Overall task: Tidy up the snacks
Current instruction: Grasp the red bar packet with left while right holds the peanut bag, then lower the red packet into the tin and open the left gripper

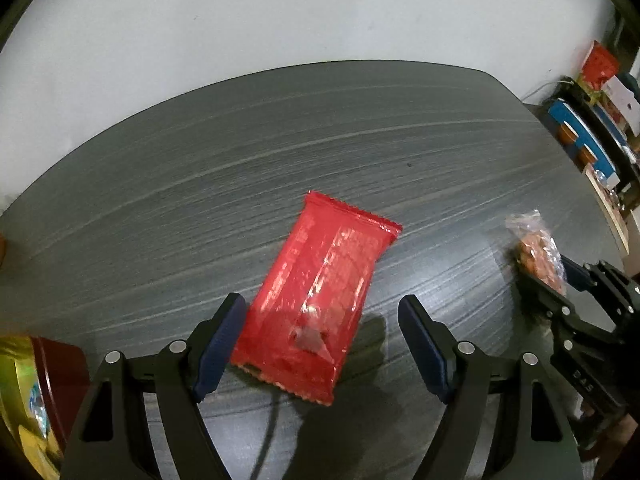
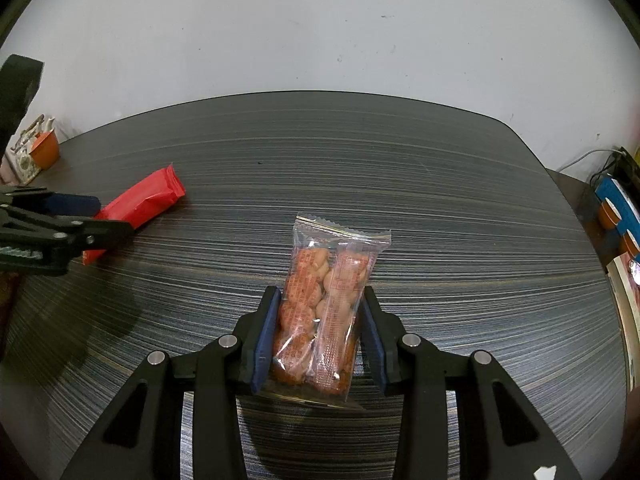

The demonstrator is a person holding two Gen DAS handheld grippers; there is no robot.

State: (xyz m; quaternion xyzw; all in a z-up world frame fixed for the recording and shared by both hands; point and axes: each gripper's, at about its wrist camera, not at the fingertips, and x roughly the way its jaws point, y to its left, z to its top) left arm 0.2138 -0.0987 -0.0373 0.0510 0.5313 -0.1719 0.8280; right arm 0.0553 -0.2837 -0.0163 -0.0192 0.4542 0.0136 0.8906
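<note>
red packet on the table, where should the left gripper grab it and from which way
Grip the red packet across its narrow width near the close end, coming down from above. It lies flat on the table, its long axis running away between the open fingers of the left gripper, so the long edges face the pads. It looks thin; go low.

Dark striped-grain bench (image 1: 280,152) fills most of my view, with a rounded far corner at 2 o'clock. Plain white wall (image 1: 280,12) behind it, lightly scuffed. At 3 o'clock off the bench edge, a stack of blue and orange boxes (image 1: 588,140), a red box (image 1: 599,65) above them, a thin white cable (image 2: 580,160) nearby. At 8 o'clock, a gold and dark red tin (image 1: 36,392). In my right view at 9 o'clock, a small orange pot (image 2: 45,151) beside patterned items, too small to tell.
</note>
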